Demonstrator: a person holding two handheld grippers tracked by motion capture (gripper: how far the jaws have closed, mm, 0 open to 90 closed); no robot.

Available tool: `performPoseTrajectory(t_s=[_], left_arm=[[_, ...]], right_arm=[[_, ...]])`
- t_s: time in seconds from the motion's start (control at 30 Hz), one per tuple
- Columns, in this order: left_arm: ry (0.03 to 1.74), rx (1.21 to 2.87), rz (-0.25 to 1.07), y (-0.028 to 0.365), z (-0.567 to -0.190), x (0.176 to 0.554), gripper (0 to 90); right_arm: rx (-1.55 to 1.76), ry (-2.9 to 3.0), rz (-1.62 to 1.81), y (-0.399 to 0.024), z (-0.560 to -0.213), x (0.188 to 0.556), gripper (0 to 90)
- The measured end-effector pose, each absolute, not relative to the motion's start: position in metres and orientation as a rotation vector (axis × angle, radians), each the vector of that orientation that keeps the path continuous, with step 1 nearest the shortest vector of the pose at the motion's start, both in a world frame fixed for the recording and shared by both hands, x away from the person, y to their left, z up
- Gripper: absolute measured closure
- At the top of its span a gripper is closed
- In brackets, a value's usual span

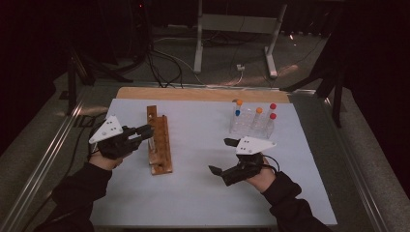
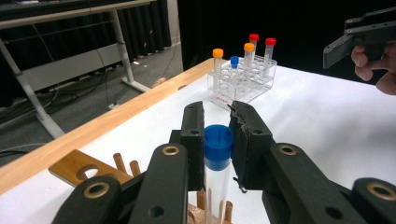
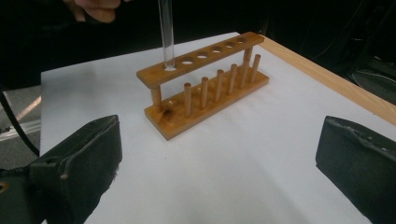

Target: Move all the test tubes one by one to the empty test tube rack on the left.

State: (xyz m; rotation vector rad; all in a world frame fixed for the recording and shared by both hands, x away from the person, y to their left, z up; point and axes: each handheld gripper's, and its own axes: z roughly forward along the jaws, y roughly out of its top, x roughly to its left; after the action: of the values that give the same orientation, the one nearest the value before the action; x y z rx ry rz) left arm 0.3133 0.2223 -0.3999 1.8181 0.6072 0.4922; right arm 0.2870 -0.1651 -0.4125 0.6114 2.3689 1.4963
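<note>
My left gripper (image 2: 217, 109) is shut on a clear test tube with a blue cap (image 2: 218, 145), gripping it just below the cap and holding it upright. In the high view the left gripper (image 1: 144, 130) is at the wooden rack (image 1: 160, 145). The right gripper view has the tube (image 3: 166, 32) with its lower tip at the end hole of the rack's top bar (image 3: 205, 88). My right gripper (image 3: 219, 163) is open and holds nothing; it hovers over the white mat right of the rack (image 1: 223, 155).
A clear plastic rack (image 1: 251, 124) at the back right holds several capped tubes, orange, blue and red (image 2: 243, 70). The white mat (image 1: 203, 193) covers the table, with a wooden strip (image 1: 203, 93) along its far edge. Beyond stand table legs and floor cables.
</note>
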Motion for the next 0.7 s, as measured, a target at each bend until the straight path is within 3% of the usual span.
performPoseTrajectory(t_s=[0.7], left_arm=[[0.653,1.842,0.446,0.220,-0.441,0.316,77.4]], right_arm=[[0.619,2.365,1.501,-0.167,-0.415,0.286,2.5]])
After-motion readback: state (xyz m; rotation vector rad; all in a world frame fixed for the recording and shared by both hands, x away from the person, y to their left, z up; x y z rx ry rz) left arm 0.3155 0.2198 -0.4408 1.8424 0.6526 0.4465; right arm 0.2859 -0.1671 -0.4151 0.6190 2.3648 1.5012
